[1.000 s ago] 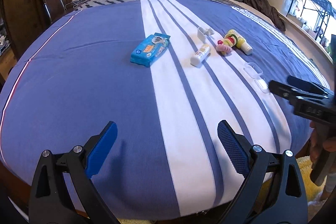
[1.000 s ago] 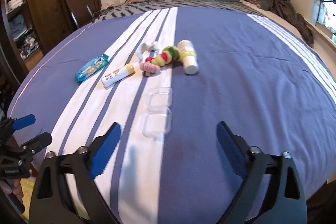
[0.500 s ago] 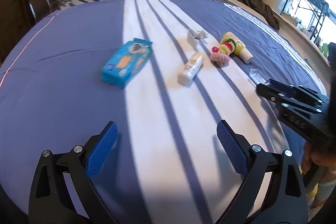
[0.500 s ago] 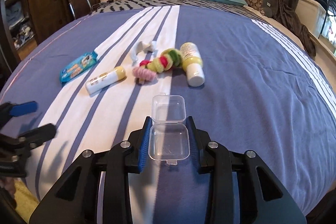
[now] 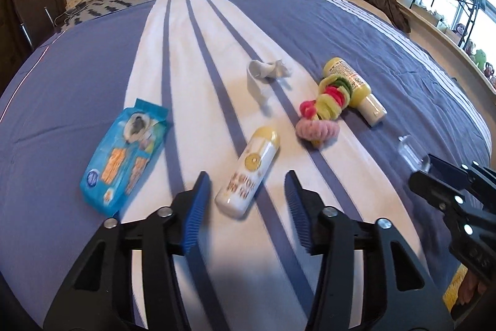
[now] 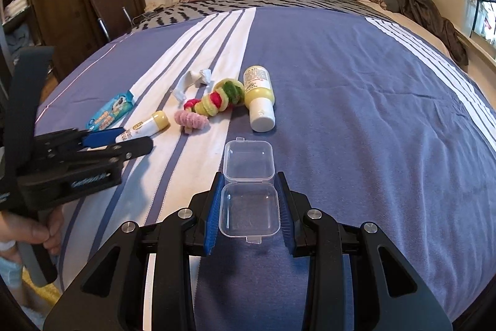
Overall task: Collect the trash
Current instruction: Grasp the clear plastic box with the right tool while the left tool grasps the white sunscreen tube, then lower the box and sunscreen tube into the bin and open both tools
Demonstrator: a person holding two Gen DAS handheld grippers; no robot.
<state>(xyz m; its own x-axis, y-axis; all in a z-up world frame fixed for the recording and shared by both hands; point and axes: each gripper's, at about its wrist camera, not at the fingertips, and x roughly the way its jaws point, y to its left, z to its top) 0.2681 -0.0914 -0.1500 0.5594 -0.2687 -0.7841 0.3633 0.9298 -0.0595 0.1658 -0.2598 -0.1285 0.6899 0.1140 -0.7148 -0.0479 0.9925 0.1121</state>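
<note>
On the striped bed (image 5: pixel 93 67), the left gripper (image 5: pixel 248 207) is closing around a white-and-yellow tube (image 5: pixel 249 176), not yet pinching it. The right gripper (image 6: pixel 249 210) clamps a clear plastic box (image 6: pixel 249 191). Next, likely: grip the tube, lift both.

The bedspread (image 5: pixel 310 30) was blue-violet with broad white stripes. A flat wipes packet (image 5: pixel 124 157) was bright blue with orange print. Two plastic bottles (image 5: pixel 248 172) (image 6: pixel 259 101) were white and pale yellow. The fuzzy scrunchies (image 6: pixel 214 104) were pink, yellow-green, red and dark green. The small hinged box (image 6: pixel 249 191) was colourless and clear.
</note>
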